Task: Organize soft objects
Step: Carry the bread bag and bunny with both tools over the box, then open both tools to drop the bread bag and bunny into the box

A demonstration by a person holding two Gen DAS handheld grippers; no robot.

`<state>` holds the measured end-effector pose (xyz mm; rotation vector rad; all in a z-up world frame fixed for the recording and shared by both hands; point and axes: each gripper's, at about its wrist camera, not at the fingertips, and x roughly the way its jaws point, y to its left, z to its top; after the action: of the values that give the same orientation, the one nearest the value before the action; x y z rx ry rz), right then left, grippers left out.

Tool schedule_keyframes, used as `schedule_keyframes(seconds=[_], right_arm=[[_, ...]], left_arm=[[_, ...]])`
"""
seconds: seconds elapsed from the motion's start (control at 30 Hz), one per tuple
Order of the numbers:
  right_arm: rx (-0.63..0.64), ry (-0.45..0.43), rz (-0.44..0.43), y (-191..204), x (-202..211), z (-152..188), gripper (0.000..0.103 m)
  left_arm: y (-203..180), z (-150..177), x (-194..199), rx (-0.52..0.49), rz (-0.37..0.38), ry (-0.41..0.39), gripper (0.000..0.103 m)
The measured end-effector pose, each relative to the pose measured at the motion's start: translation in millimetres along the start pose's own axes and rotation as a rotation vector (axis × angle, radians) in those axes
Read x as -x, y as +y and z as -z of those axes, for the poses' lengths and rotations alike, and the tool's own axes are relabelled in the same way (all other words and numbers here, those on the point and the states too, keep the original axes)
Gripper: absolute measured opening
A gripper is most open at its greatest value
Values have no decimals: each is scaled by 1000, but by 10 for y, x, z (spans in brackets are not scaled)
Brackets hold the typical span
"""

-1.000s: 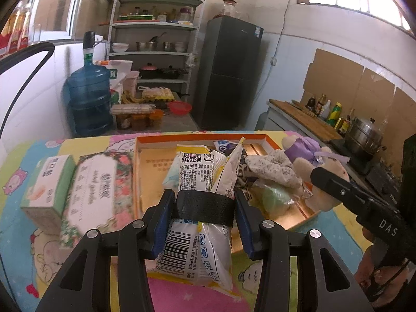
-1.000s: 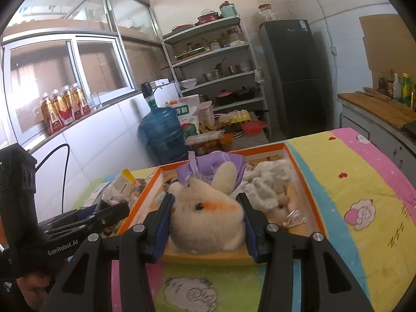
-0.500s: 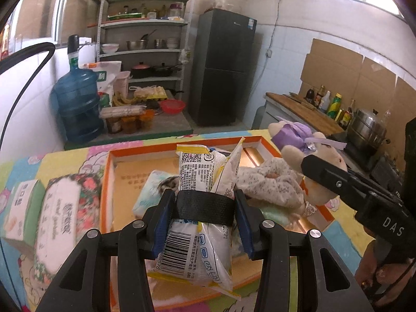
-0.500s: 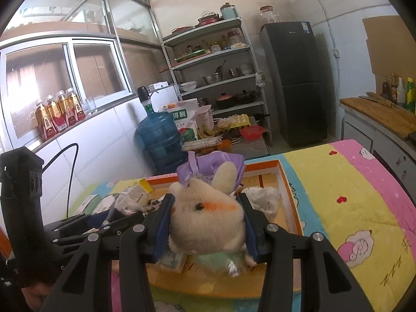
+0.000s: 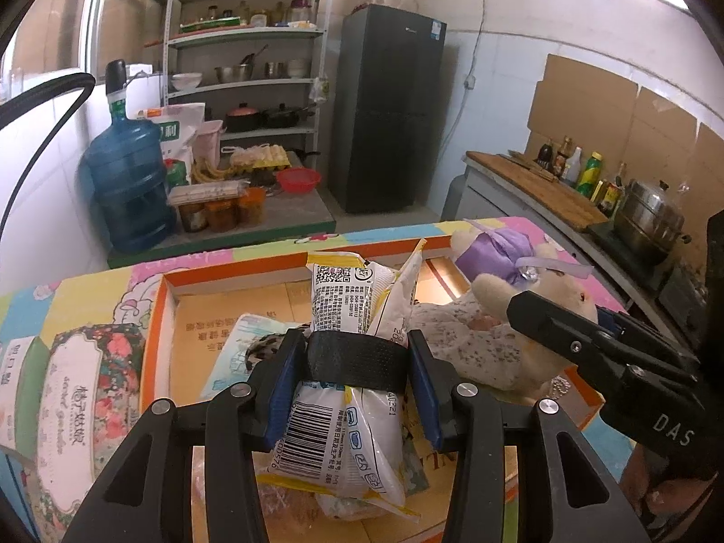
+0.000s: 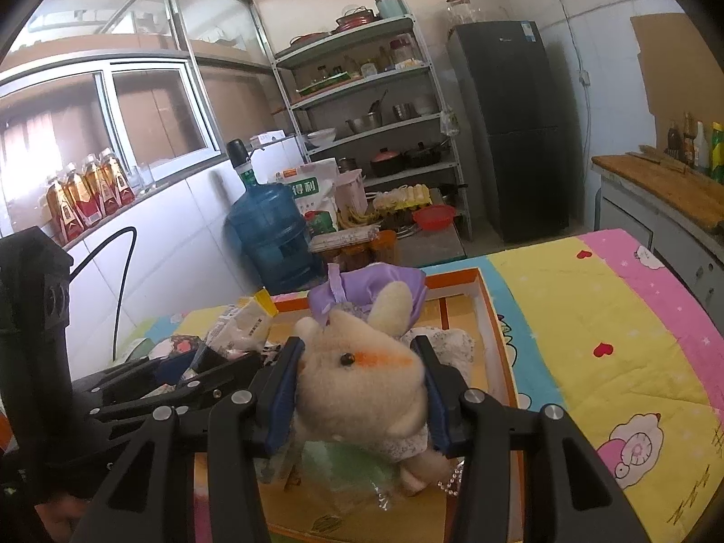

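Note:
My left gripper (image 5: 355, 378) is shut on a white and yellow snack bag (image 5: 357, 316) and holds it upright over the orange-rimmed box (image 5: 158, 316). My right gripper (image 6: 362, 384) is shut on a beige plush rabbit (image 6: 362, 384) with a purple bonnet, held above the same box (image 6: 497, 344). In the left wrist view the rabbit (image 5: 534, 289) and the right gripper sit at the right. In the right wrist view the snack bag (image 6: 246, 326) and left gripper sit at the left. A speckled cloth (image 5: 457, 335) and a light blue packet (image 5: 244, 344) lie in the box.
Two tissue packs (image 5: 86, 389) lie left of the box on the cartoon-print cover (image 6: 611, 326). A green soft item (image 6: 344, 466) lies in the box under the rabbit. Beyond the table stand a water jug (image 5: 126, 181), a shelf rack (image 5: 253, 68) and a black fridge (image 5: 389, 104).
Both grippers have moved forward over the box with their loads. The rabbit has risen off the box floor. The tissue packs have slid toward the left edge of the left wrist view.

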<state>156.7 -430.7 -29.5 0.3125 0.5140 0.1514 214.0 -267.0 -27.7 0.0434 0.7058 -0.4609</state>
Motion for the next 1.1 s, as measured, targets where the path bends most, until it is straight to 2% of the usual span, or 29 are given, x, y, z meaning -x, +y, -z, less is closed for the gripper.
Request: schedule_keyframes(seconds=[0.53,0.73,0.97,1.1], right_arm=[[-8,65,43,-109,-195,68,48],[21,106,49,-60,-301,119,48],[19,108,43,-78,-315,152,50],[19,107,38,-82,-313,158,52]], left_arm=[[36,50,-329,17,9,53,47],[57,68,-379,22,12,61,47],[66,79,-378,24,23,63,48],[72,75,-364,29,34,59,55]])
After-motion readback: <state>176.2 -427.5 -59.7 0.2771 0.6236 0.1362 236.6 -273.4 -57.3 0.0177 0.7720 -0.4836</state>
